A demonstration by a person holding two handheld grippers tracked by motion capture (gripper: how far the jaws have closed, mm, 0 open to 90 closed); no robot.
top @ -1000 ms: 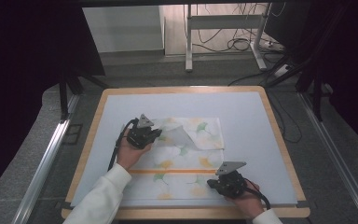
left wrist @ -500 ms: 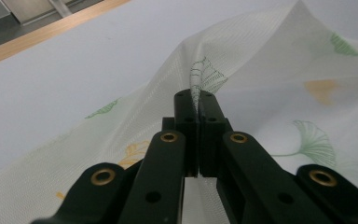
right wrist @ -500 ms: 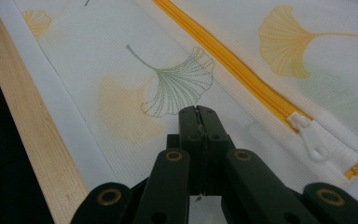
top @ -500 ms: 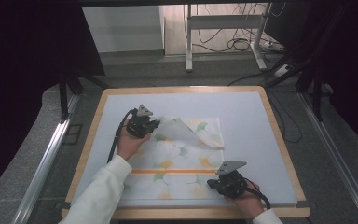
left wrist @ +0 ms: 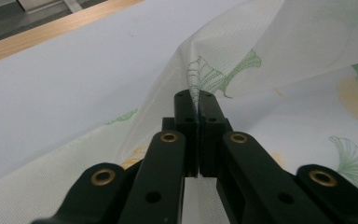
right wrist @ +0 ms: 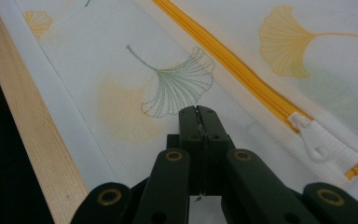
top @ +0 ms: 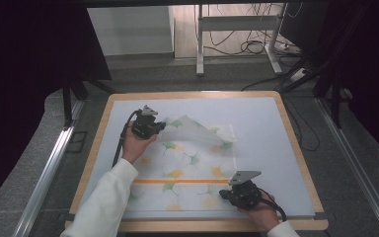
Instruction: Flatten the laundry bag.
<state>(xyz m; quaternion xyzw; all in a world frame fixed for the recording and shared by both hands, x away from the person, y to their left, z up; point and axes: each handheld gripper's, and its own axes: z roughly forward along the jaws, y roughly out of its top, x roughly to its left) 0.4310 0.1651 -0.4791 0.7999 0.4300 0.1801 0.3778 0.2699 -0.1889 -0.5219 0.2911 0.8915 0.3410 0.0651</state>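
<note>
A white mesh bag (top: 192, 163) printed with green and yellow ginkgo leaves lies on the white mat (top: 264, 123); an orange zipper (top: 182, 181) runs across it. My left gripper (top: 164, 126) is shut on a corner of the bag (left wrist: 223, 60) and holds it above the mat, so a flap (top: 197, 131) tents up from the far left part. My right gripper (top: 225, 193) is shut at the near right of the bag, its tips (right wrist: 198, 112) down on the flat cloth (right wrist: 121, 70) beside the zipper (right wrist: 228, 65) and white pull (right wrist: 312, 137).
A wooden frame (top: 98, 148) borders the mat on all sides. Bare mat lies to the right and far side of the bag. Beyond the table stand metal legs (top: 200, 44) and loose cables (top: 249, 47) on the floor.
My left gripper has moved toward the far left of the mat with the bag's corner, pulling the folded flap open. The right gripper has stayed in place.
</note>
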